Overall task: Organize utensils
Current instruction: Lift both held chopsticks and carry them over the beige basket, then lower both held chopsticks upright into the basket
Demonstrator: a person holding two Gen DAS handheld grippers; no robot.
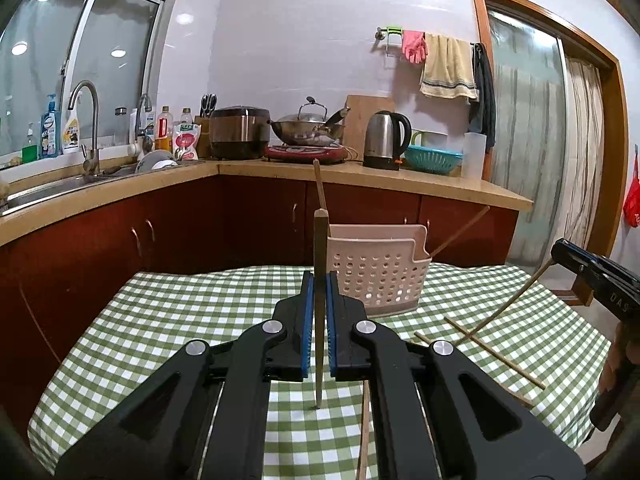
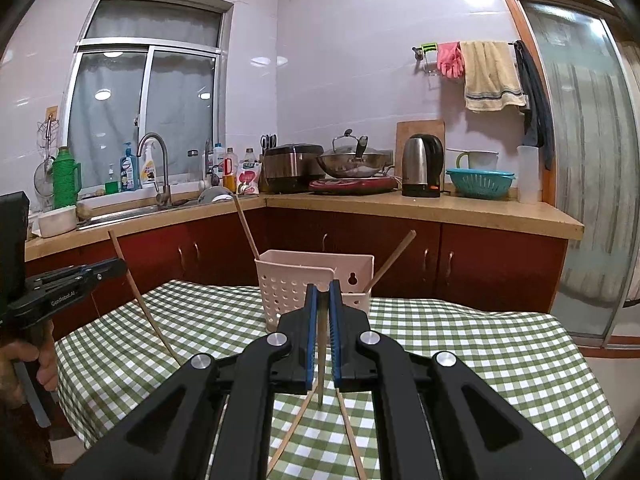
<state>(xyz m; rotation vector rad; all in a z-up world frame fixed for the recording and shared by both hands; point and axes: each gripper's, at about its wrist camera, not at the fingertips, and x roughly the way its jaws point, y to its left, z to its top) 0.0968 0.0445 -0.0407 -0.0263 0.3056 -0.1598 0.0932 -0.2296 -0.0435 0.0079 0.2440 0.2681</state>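
Chopsticks: one clamped upright in left tongs point(image 1: 319, 280), one clamped in right tongs point(image 2: 323, 292); two standing in pink holder point(image 1: 376, 276) on checked desk point(image 1: 160, 320); others lying loose point(image 1: 480, 344) beside it.

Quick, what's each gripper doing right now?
Left gripper: shut on a chopstick.
Right gripper: shut on a chopstick.
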